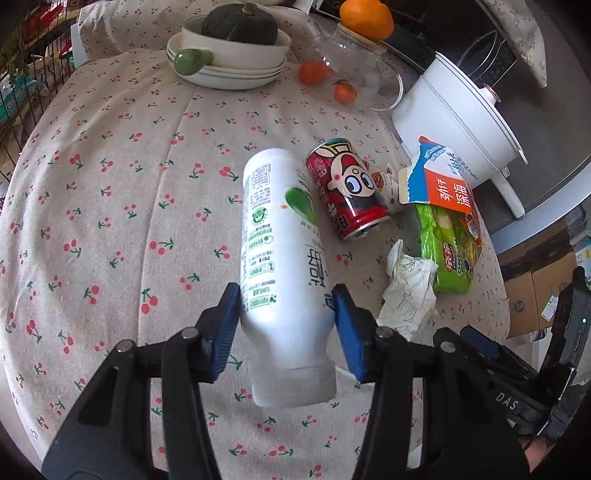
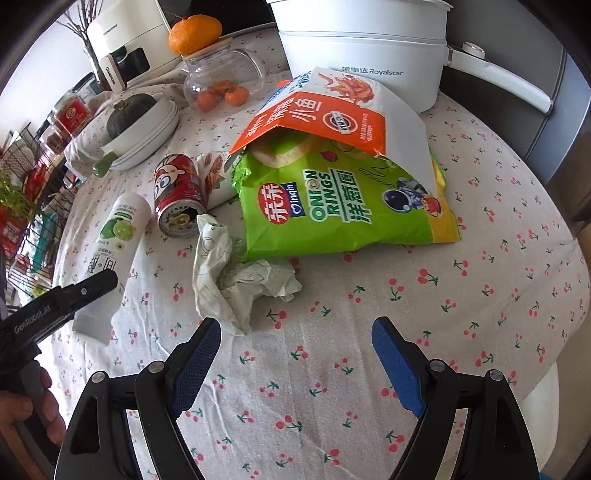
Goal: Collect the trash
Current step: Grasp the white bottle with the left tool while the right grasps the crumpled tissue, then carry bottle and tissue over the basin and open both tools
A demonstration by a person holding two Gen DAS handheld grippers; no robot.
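Left gripper [image 1: 286, 325] clamped on the white bottle [image 1: 277, 258], blue pads pressing both sides of its lower body near the cap end. Bottle tilted, cap end toward the camera, base pointing far; cannot tell whether any part touches the worktop [image 1: 110, 184]. Just right of the bottle, a red can [image 1: 347, 188] on its side, open end facing near. Further right, crumpled paper [image 1: 406, 291], then a green snack bag [image 1: 447, 251] with an orange-and-white packet [image 1: 443, 177] lying over its far end. Beyond these, a white pot [image 1: 458, 110]; far across the cloth, stacked bowls holding a squash [image 1: 240, 24], and a glass jar [image 1: 343, 74] with oranges.

Right gripper [image 2: 295, 354] spread wide, holding nothing, low over bare cloth at the near edge, crumpled paper [image 2: 236, 277] just beyond its left finger.
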